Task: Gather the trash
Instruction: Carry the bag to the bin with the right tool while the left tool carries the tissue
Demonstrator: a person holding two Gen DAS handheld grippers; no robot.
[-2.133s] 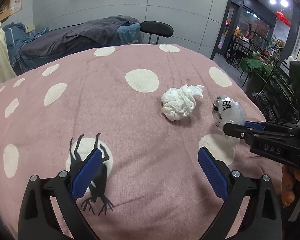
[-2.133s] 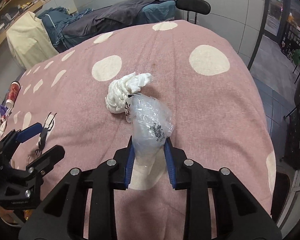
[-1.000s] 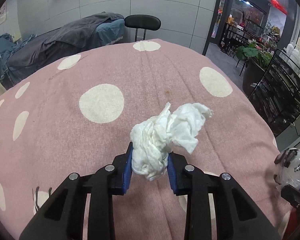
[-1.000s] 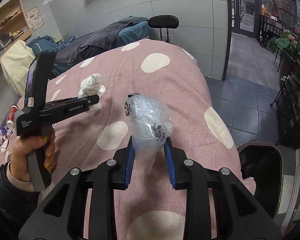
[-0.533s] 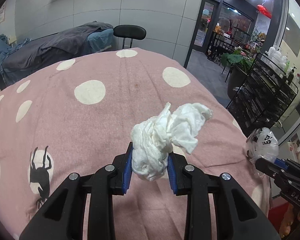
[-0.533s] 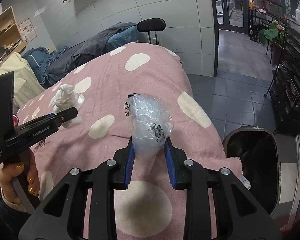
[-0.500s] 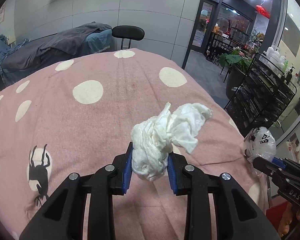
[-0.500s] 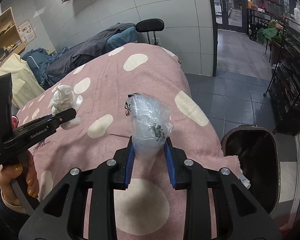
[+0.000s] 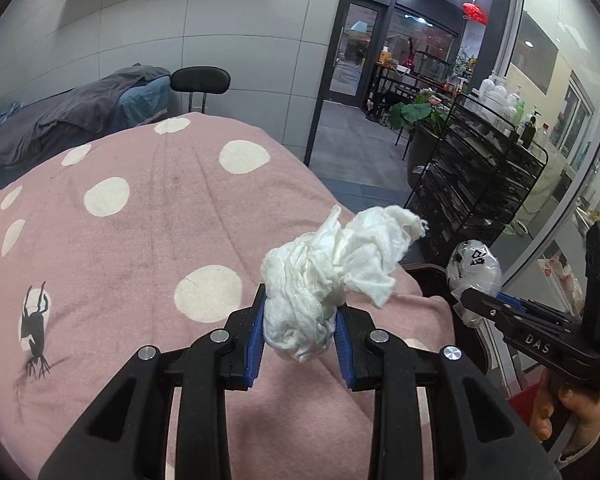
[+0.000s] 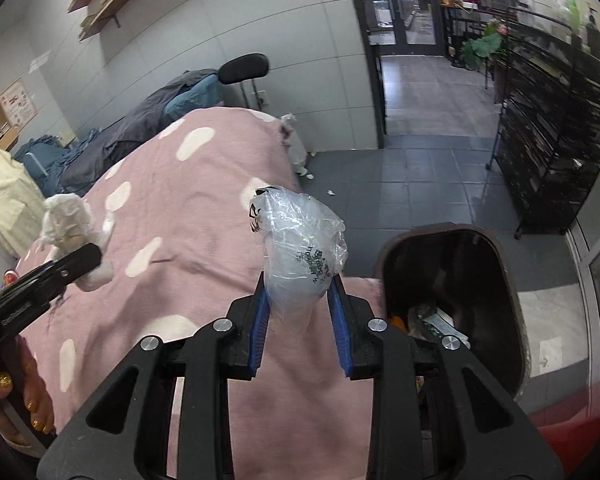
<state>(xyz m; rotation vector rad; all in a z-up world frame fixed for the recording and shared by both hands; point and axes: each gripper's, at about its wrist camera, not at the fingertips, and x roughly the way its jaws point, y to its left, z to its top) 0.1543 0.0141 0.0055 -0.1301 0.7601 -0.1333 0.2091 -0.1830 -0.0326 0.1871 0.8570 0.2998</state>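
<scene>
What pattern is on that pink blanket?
Cream polka dots on the pink blanket, clearest from the left wrist.

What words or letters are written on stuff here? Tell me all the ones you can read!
"DAS": white letters on the side of the right claw, seen from the left wrist camera.
Green print on the clear plastic bag: too crumpled and blurred to read.
Black marks on the same bag: not readable.
White lettering on the side of the left claw: too blurred to read.
Poster on the wall: too small to read.
</scene>
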